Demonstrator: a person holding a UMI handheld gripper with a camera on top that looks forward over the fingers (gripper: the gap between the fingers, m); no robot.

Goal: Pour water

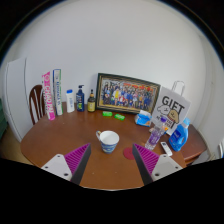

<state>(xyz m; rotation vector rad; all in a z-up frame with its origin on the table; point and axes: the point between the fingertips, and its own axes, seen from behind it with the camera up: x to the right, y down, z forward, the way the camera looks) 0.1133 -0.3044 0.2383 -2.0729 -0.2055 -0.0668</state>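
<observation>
The jaws are released and hold nothing; the two pads stand well apart above the near part of the round wooden worktop.

Landmark: the mug, white with blue pattern, upright on the worktop just ahead of the jaws and slightly to the left of their midline. It is the probable receiving vessel.

- Right of the mug: a clear bottle beside a blue object. The bottle is the probable water source; its contents cannot be confirmed.
- Beyond the mug: a framed group photo leaning against the wall.
- Beyond and left of the mug: a row of small bottles and tall boxes. A chair stands at the far left.
- Beyond and right of the mug: a white bag.

Step in hand, as judged: approach, with no grasp yet made. The next move calls for steering right to the bottle, centring it between the jaws and closing on its body.

Legible writing: "GIFT" on the bag. Other labels are too small to read.
</observation>
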